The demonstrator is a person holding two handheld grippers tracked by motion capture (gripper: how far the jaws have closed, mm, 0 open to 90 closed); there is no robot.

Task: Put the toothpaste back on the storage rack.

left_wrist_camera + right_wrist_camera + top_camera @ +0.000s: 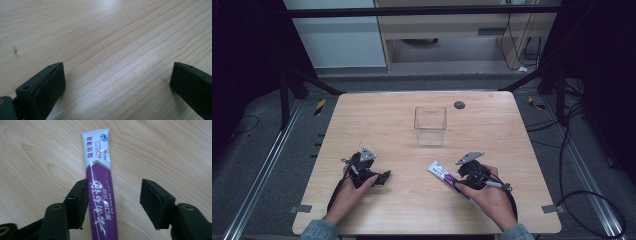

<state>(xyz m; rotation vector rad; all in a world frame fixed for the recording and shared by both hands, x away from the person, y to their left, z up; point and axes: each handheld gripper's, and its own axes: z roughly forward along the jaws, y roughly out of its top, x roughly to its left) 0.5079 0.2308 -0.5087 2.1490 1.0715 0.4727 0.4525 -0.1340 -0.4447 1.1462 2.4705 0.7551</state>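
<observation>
Pale wooden table [377,125] sitting in a dark-curtained room, toothpaste tube [100,187] lying near right, right gripper [113,202] straddling it wide, left gripper [117,82] gaping wide over bare wood, clear box [430,126] standing far centre.

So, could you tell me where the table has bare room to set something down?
The widest free patches lie on either side of the clear container, out to the table edges. Bare wood also runs between the left gripper and the toothpaste tube. Crowded: the near right, where the right gripper straddles the tube.
</observation>
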